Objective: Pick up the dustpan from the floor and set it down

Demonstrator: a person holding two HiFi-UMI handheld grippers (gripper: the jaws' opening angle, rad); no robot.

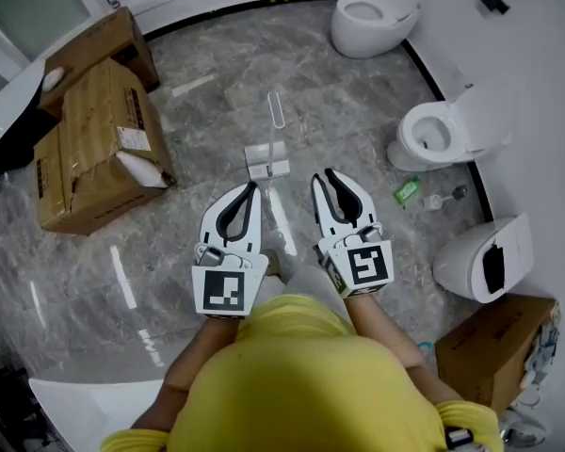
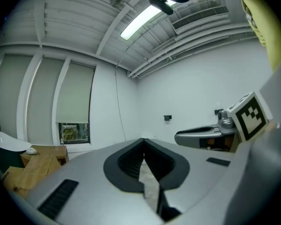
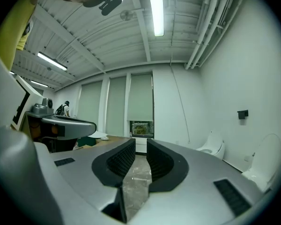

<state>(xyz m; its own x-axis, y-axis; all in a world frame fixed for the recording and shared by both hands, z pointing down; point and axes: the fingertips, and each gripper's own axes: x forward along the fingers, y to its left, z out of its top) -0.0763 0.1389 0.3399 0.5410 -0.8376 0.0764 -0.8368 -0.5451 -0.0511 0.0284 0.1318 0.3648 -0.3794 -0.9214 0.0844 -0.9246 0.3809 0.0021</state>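
A small white dustpan (image 1: 266, 160) lies flat on the grey marble floor, its thin handle (image 1: 276, 111) pointing away from me. Both grippers are held side by side, level, above the floor on the near side of the pan, and neither touches it. My left gripper (image 1: 255, 187) (image 2: 143, 140) has its jaws closed tip to tip with nothing between them. My right gripper (image 1: 330, 174) (image 3: 140, 146) stands slightly open, with only floor showing through the narrow gap. Neither gripper view shows the dustpan.
Cardboard boxes (image 1: 94, 149) stand at the left and another box (image 1: 494, 347) at the lower right. Three white toilets (image 1: 372, 17) (image 1: 443, 132) (image 1: 485, 257) line the curved right wall. A green bottle (image 1: 407, 191) lies near the middle one.
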